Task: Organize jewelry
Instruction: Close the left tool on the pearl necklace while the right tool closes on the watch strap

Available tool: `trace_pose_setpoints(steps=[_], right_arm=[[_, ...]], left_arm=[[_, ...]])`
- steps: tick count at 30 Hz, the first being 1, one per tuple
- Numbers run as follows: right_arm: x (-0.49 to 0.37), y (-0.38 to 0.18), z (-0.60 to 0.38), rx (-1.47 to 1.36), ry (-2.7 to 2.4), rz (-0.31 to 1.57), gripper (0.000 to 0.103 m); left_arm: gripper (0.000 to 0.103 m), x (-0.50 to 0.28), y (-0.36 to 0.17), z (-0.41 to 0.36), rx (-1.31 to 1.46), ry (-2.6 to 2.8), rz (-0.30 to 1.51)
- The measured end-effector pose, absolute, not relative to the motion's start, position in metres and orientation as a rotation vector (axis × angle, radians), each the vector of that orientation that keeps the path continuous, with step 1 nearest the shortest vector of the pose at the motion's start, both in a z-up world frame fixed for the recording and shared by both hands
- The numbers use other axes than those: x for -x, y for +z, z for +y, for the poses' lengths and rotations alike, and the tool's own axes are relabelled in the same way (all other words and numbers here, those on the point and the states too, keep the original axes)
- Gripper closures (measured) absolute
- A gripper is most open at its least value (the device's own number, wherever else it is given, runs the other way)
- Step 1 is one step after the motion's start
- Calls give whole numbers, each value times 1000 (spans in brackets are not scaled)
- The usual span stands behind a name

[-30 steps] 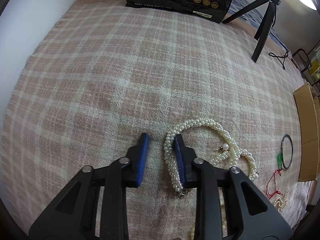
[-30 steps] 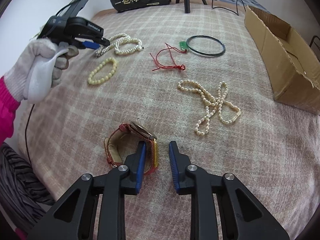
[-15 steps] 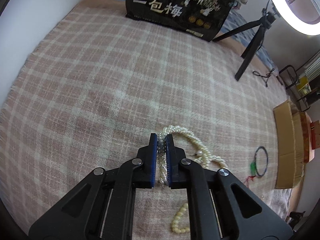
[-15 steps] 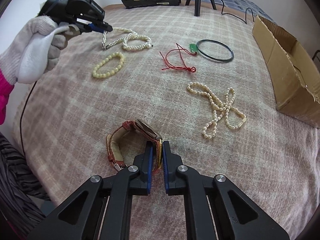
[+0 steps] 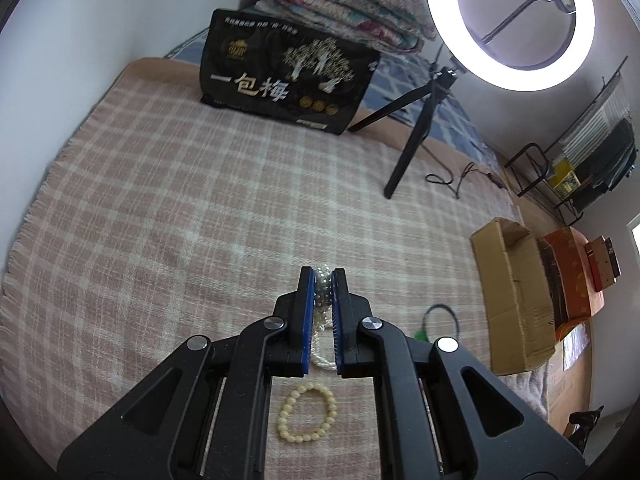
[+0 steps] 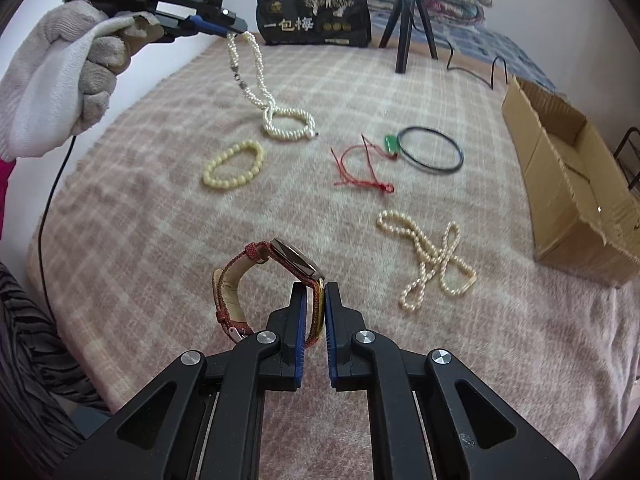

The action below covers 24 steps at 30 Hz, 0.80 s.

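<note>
My left gripper (image 5: 323, 276) (image 6: 236, 28) is shut on a thick white pearl necklace (image 5: 322, 286) (image 6: 256, 76). The strand hangs from the pads, its lower loop still resting on the plaid blanket (image 6: 140, 208). My right gripper (image 6: 316, 292) is shut on the red strap of a wristwatch (image 6: 296, 260), whose face tilts up just beyond the fingertips. A cream bead bracelet (image 5: 307, 412) (image 6: 234, 164) lies on the blanket below the left gripper.
On the blanket lie a thin pearl strand (image 6: 432, 256), a red cord with a green pendant (image 6: 364, 164) and a dark bangle (image 6: 430, 154). An open cardboard box (image 6: 572, 184) (image 5: 516, 296) stands at the right. A black bag (image 5: 280, 80) and a ring-light tripod (image 5: 416, 128) stand at the back.
Both grippers closed, the left on the pearl necklace and the right on the watch strap. The left gripper then rose, lifting one end of the necklace off the blanket.
</note>
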State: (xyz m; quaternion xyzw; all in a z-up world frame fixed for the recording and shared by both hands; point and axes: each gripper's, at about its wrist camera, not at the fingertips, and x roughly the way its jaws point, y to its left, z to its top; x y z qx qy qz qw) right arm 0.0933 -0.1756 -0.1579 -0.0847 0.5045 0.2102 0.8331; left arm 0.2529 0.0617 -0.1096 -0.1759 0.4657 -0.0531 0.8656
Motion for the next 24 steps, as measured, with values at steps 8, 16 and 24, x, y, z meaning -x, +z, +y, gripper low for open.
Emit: trace_pose_setpoints(steps=[8, 16, 24], right_arm=[[-100, -140, -182, 177, 425, 1011, 96], [-107, -123, -198, 155, 389, 960, 96], [-124, -104, -232, 101, 323, 918, 96]], left_arm=[[97, -236, -71, 45, 377, -171, 891], [97, -225, -40, 23, 360, -242, 824], [97, -221, -23, -4, 338, -296, 784]])
